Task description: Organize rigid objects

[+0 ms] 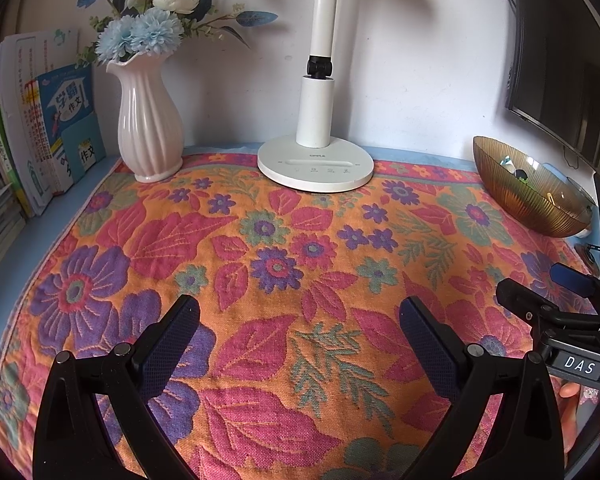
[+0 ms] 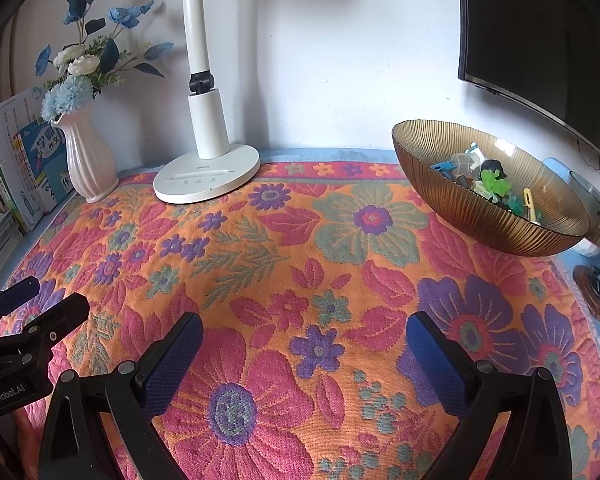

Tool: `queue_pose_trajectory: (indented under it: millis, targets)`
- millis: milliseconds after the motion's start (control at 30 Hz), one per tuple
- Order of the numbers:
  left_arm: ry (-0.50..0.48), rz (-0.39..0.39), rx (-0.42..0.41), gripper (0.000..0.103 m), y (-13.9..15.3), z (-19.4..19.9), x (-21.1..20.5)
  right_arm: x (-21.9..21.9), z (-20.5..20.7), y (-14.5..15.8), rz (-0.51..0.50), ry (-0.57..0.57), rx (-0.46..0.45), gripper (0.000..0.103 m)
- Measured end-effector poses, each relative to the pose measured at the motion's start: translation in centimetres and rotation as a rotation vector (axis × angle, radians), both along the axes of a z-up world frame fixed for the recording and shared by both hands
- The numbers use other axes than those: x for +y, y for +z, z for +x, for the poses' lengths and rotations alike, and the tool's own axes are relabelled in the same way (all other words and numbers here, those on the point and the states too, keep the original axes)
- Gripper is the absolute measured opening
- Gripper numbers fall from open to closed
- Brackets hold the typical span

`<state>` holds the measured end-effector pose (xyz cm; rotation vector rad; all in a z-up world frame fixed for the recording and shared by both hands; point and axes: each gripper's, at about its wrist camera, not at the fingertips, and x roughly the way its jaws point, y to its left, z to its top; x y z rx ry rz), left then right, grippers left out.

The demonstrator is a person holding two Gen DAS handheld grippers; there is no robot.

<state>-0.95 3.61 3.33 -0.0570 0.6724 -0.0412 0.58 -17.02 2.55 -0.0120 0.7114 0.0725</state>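
Observation:
An amber ribbed glass bowl (image 2: 460, 204) stands at the right back of the table and holds several small plastic items (image 2: 492, 186), green, white, blue and yellow. In the left wrist view the same bowl (image 1: 512, 196) shows at the far right. My left gripper (image 1: 300, 312) hovers open over the flowered cloth (image 1: 284, 264) with nothing between its fingers. My right gripper (image 2: 304, 328) is open too, above the cloth (image 2: 300, 240) and well short of the bowl. Each gripper also appears in the other's view: the right gripper (image 1: 540, 284), the left gripper (image 2: 40, 296).
A white desk lamp (image 1: 316, 160) stands at the back centre. A pink ribbed vase (image 1: 150, 128) with blue and white flowers is left of it. Books (image 1: 56, 128) lean at the far left. A dark monitor (image 2: 540, 40) hangs at the right, and a small brown round object (image 2: 592, 292) lies below the bowl.

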Motion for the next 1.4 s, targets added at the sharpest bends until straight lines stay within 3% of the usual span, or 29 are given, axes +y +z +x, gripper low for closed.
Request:
queue_pose_trajectory:
  millis: [567, 633, 733, 867, 1033, 1133, 1400]
  targets:
    - [0.041, 0.013, 0.003, 0.1, 0.5, -0.4, 0.1, 0.0, -0.1, 0.1, 0.007, -0.005, 0.02, 0.103]
    - [0.034, -0.023, -0.013, 0.1, 1.5, -1.8, 0.2, 0.0, -0.7, 0.5, -0.008, -0.025, 0.02, 0.103]
    - [0.034, -0.061, -0.063, 0.1, 3.6, -4.2, 0.2, 0.0, -2.3, 2.1, 0.002, -0.01, 0.01, 0.103]
    - [0.08, -0.054, -0.049, 0.1, 6.2, -5.8, -0.2, 0.6, -4.3, 5.2, 0.005, -0.03, 0.021, 0.103]
    - [0.062, -0.147, -0.119, 0.1, 8.9, -8.8, -0.8, 0.9, -7.3, 9.6, 0.003, -0.03, -0.042, 0.103]
    - [0.06, -0.107, -0.135, 0.1, 9.9, -10.1, -2.1, 0.6, -8.8, 10.7, -0.031, -0.072, -0.065, 0.103]
    - [0.056, -0.017, -0.18, 0.1, 12.1, -12.3, -4.4, -1.2, -10.7, 11.5, 0.037, -0.088, -0.077, 0.103]
